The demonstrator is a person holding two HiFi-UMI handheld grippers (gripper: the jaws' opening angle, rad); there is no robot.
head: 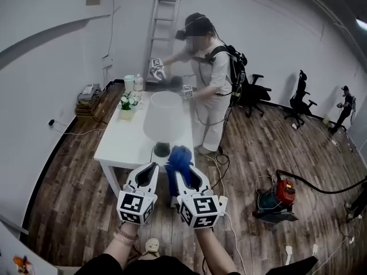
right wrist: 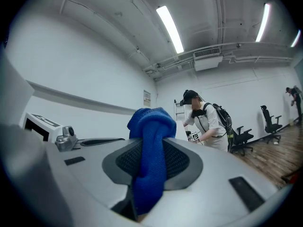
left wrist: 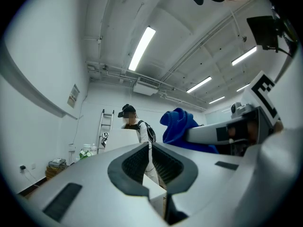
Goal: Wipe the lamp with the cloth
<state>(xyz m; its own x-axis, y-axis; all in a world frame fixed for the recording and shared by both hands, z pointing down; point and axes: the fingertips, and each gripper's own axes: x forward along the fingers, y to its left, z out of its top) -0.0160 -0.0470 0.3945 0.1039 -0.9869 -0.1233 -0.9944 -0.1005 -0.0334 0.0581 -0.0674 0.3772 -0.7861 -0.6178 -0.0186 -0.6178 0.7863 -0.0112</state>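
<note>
Here, right gripper (head: 179, 171) clenches soft blue fabric cloth (head: 179, 156); left gripper (head: 151, 168) fingers closed, empty; white-shaded table lamp (head: 163, 116) likely light, tippy: brace its dark base (head: 161, 149).

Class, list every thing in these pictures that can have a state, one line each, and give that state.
left gripper: shut, empty.
right gripper: shut on the blue cloth.
blue cloth: bunched, clamped between the jaws.
lamp: upright on the white table, shade on.
ladder: leaning against the wall.
potted flowers: upright on the table.
</note>
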